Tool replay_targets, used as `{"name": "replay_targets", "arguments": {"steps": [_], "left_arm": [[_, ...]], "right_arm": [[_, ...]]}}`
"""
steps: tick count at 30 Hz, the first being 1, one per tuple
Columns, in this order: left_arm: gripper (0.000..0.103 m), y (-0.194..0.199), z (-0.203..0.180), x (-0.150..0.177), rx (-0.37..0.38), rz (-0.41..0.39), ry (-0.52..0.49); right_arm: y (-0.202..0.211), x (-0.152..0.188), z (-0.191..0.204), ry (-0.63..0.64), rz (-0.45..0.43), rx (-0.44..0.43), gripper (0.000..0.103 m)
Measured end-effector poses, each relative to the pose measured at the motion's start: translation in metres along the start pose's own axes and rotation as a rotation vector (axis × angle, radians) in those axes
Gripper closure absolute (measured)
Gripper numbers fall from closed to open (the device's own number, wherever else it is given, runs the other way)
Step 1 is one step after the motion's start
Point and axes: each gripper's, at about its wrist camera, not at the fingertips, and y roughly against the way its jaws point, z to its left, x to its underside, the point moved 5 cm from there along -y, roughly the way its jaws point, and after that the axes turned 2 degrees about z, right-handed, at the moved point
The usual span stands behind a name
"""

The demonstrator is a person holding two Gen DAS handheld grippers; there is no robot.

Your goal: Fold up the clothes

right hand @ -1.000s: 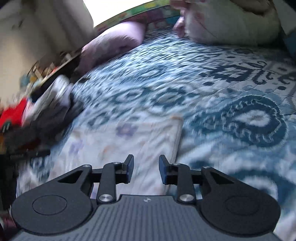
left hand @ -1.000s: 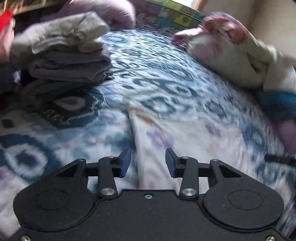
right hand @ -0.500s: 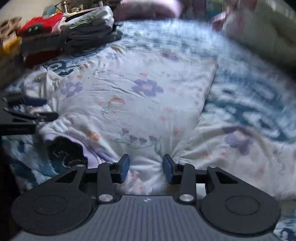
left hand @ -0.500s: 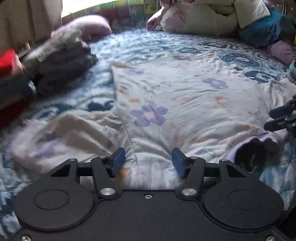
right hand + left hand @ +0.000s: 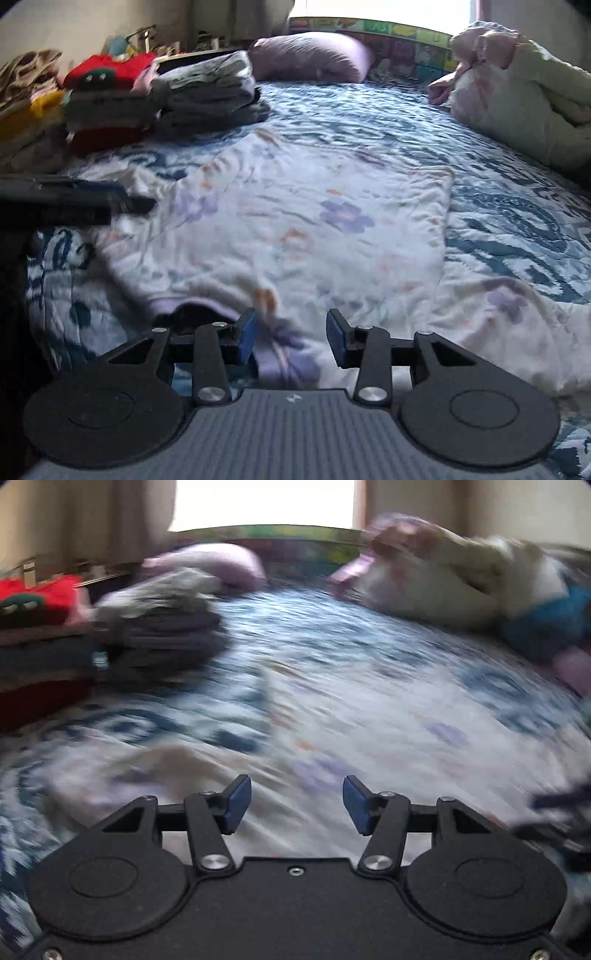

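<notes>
The white long-sleeved top printed with purple and orange flowers (image 5: 295,229) lies spread flat on the blue-and-white patterned bedspread (image 5: 517,221), its lilac-trimmed neck opening (image 5: 199,310) nearest the right gripper (image 5: 290,341). That gripper's blue-padded fingers (image 5: 246,339) stand wide apart and hold nothing, just over the cloth beside the collar. The left gripper (image 5: 297,805) is likewise wide and empty above the near left part of the top; its view is smeared by motion, so the exact spot under it cannot be told. One sleeve (image 5: 517,314) trails off to the near right.

Judging from this, the top is laid out and unfolded, and a fold looks to be in hand. To do it well, each gripper should pinch only the shirt's fabric at matching points, shoulder and hem or both shoulders, without catching the bedspread. Lift evenly, keep the edge taut, and lay the sleeves inward flat. The stack of folded grey clothes (image 5: 210,96) sits far left.
</notes>
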Motion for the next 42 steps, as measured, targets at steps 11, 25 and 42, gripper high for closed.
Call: {"name": "replay_targets", "arguments": {"steps": [11, 25, 42], "left_arm": [[0.055, -0.032, 0.180, 0.006, -0.275, 0.061, 0.649], [0.069, -0.017, 0.198, 0.007, -0.340, -0.047, 0.548], [0.069, -0.029, 0.080, -0.013, 0.003, -0.049, 0.135]], "right_arm": [[-0.040, -0.037, 0.063, 0.028, -0.022, -0.155, 0.065], [-0.127, -0.095, 0.142, 0.158, 0.074, -0.167, 0.066], [-0.076, -0.077, 0.182, 0.295, 0.012, -0.239, 0.065]]}}
